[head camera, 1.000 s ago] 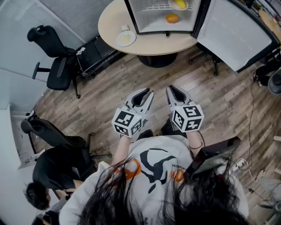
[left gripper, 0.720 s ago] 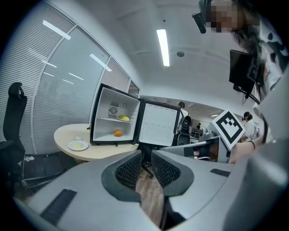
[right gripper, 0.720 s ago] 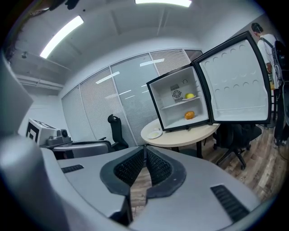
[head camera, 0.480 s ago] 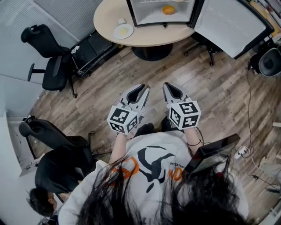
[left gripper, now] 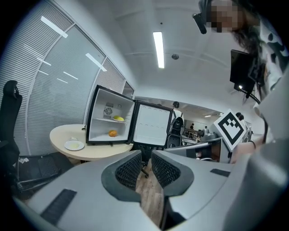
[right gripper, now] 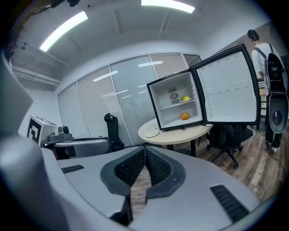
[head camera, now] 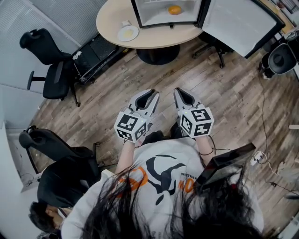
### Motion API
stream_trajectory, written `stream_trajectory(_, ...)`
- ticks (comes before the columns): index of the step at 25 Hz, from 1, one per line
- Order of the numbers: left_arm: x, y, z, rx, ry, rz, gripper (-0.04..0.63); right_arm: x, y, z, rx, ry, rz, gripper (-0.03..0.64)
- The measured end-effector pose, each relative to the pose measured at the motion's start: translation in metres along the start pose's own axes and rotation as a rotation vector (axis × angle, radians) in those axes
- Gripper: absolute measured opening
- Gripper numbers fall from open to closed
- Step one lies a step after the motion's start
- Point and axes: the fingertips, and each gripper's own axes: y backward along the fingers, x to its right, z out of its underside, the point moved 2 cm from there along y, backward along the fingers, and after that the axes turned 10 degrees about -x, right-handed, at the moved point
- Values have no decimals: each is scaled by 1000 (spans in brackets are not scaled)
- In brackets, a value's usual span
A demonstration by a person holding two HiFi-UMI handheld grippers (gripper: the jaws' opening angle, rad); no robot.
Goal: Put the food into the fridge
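Observation:
A small fridge (head camera: 159, 17) stands on a round table (head camera: 154, 37) with its door (head camera: 238, 25) swung wide. Inside, an orange (head camera: 174, 9) lies on the lower shelf, and the left gripper view shows a yellow fruit (left gripper: 118, 118) on the shelf above. A white plate (head camera: 127, 33) rests on the table left of the fridge. Both grippers are held close to the person's torso over the wood floor, far from the table. My left gripper (head camera: 148, 97) has its jaws slightly apart with nothing between them. My right gripper (head camera: 183, 95) is shut and empty.
Black office chairs (head camera: 49, 70) stand at the left, another chair (head camera: 217, 46) under the fridge door. A seated person (head camera: 51, 205) is at the lower left. A dark screen (head camera: 224, 163) is beside the right arm. A round black device (head camera: 281, 58) and cables (head camera: 264, 116) lie at the right.
The table and fridge have slid toward the top of the head view, so the upper shelf is cut off. Both grippers stay in front of the torso, a little higher in the frame.

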Motion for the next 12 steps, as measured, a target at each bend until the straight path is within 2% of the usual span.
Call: stream_trajectory(12, -1, 3, 3, 4, -11, -6, 77, -3, -3, 0, 9, 13, -5, 25)
